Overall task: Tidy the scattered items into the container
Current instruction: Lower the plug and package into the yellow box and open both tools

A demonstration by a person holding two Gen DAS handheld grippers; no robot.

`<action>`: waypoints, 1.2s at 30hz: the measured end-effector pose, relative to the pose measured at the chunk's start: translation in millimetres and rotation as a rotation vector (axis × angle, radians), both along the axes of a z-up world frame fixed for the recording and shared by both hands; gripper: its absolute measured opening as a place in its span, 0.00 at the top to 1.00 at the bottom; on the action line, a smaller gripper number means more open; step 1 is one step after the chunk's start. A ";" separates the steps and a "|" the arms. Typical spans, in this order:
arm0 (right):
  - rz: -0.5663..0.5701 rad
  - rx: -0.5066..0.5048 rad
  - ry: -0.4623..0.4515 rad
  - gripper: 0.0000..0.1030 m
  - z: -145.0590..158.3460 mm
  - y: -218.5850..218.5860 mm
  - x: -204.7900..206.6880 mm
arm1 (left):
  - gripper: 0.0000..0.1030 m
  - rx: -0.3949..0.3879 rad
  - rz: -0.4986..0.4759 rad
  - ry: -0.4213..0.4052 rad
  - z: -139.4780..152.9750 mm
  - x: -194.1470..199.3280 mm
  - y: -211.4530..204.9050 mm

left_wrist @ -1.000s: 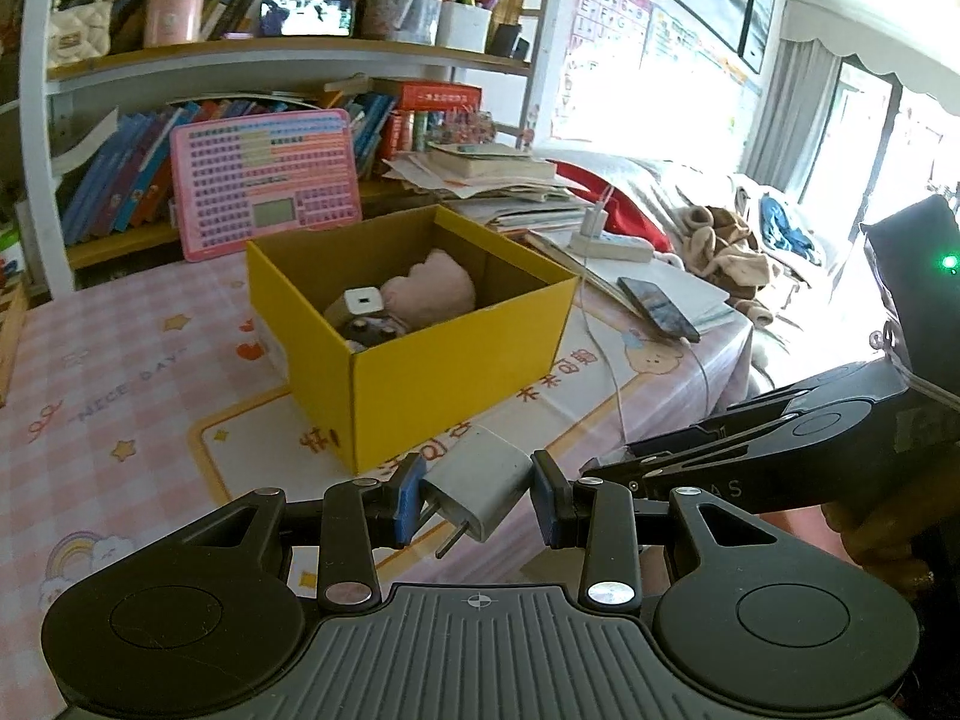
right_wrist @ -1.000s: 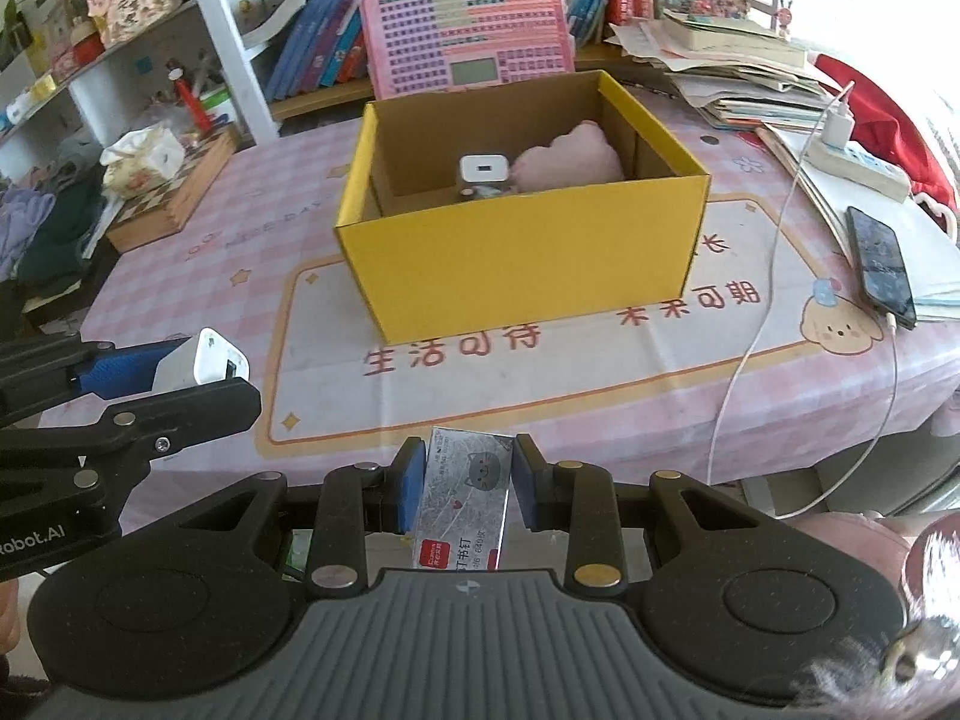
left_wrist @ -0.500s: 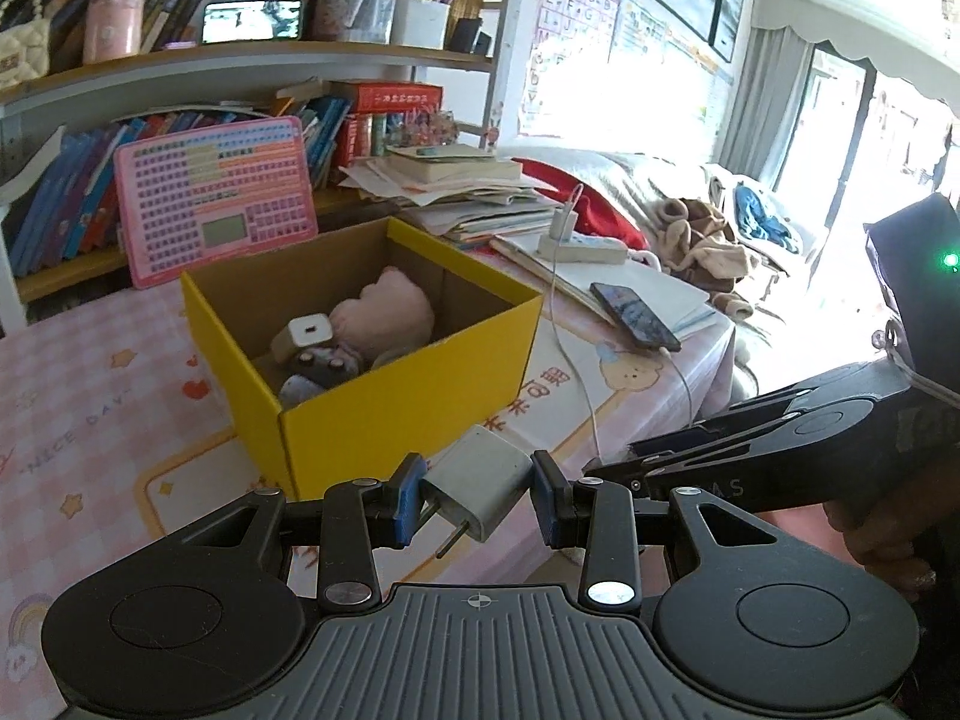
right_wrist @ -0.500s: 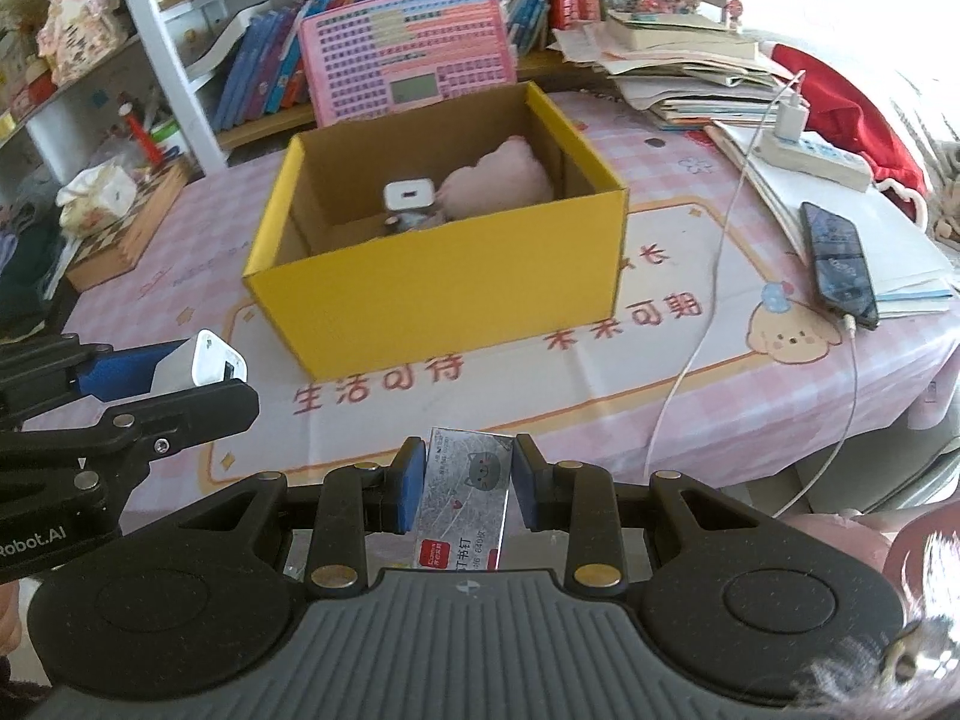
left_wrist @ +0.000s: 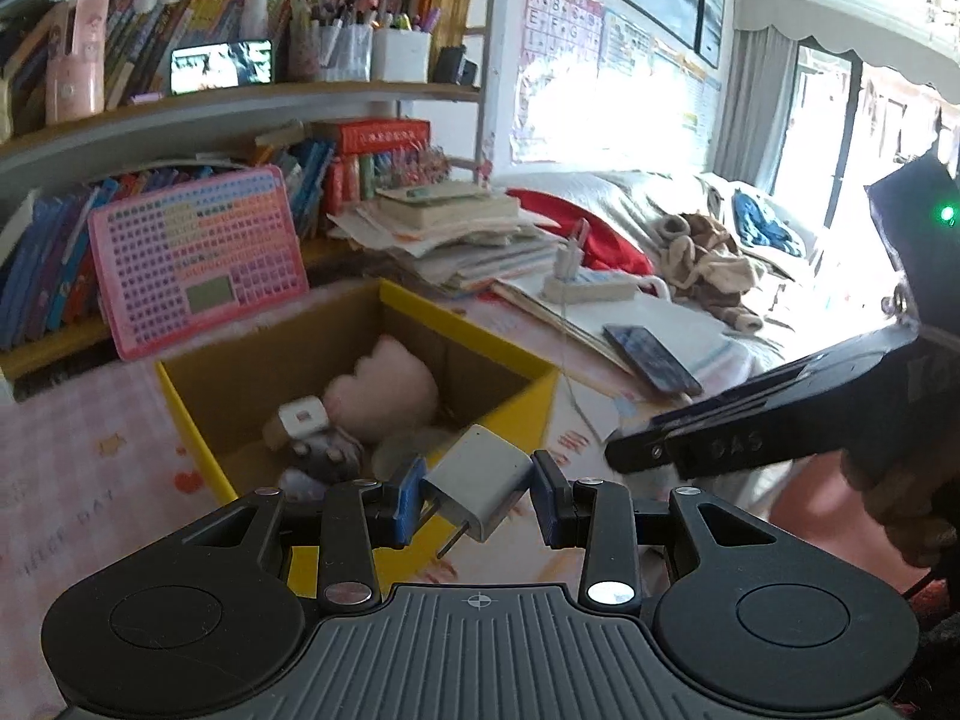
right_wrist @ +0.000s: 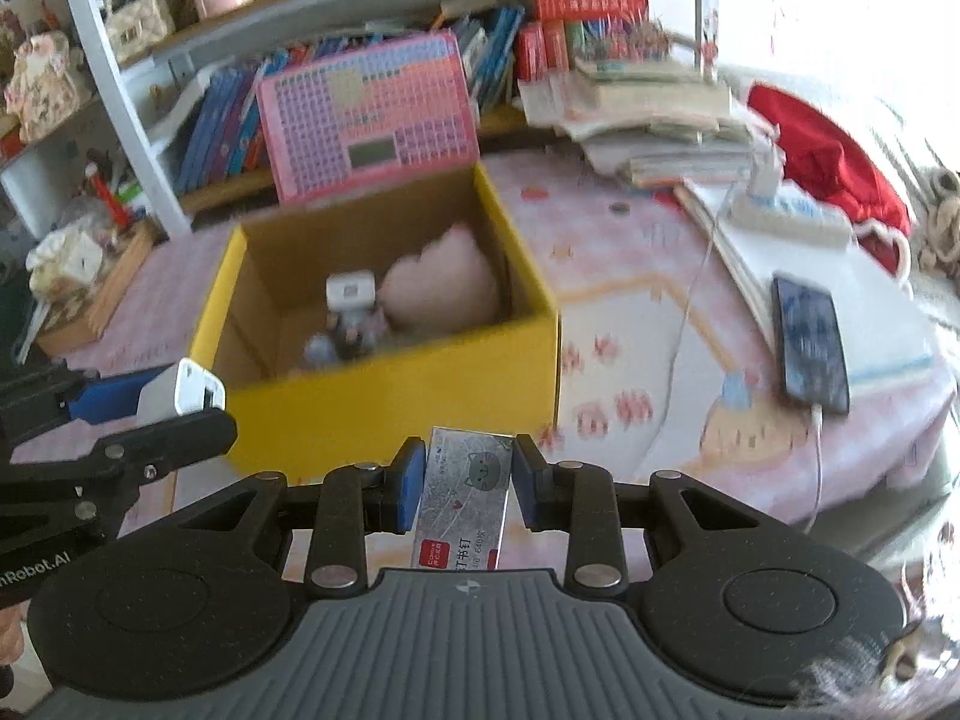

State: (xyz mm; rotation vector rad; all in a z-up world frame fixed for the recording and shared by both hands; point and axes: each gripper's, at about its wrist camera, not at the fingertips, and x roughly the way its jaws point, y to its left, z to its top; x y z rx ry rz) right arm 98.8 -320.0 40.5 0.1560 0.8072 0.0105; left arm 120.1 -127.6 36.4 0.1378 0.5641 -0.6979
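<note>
left tongs (left_wrist: 474,498) grip charger (left_wrist: 480,480) | right tongs (right_wrist: 463,489) grip staple box (right_wrist: 465,498) | both at yellow box (right_wrist: 390,414) near edge

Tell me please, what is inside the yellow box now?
Inside the yellow box lie a pink plush, a white charger cube and some small blurred figures. The near wall hides the front of the floor, so more could lie there.

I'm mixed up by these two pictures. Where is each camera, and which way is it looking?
Left wrist: on the left gripper, which grips a white plug charger; faces the yellow cardboard box; the right gripper shows too.
Right wrist: on the right gripper, which grips a small grey staple box; faces the same box.
Shared: box, pink keyboard toy.
</note>
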 end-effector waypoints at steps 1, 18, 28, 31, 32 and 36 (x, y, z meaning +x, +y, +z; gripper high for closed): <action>0.005 -0.003 -0.017 0.72 4.6 -2.1 6.5 | 0.65 0.000 0.010 -0.012 2.4 5.5 -0.9; 0.220 0.021 -0.122 0.71 23.7 -0.6 114.7 | 0.65 0.038 0.179 -0.034 -0.6 73.4 -16.3; 0.351 0.022 -0.001 0.71 -29.8 20.3 155.7 | 0.65 0.161 0.241 0.059 -39.5 98.6 -27.4; 0.366 0.019 0.025 0.71 -40.9 20.2 161.6 | 0.65 0.189 0.247 0.074 -46.5 102.4 -30.1; 0.371 0.015 0.031 0.71 -43.6 19.5 163.5 | 0.65 0.190 0.249 0.082 -48.5 102.9 -30.5; 0.394 -0.005 0.055 0.71 -52.8 20.4 169.5 | 0.65 0.199 0.259 0.109 -56.0 106.2 -32.4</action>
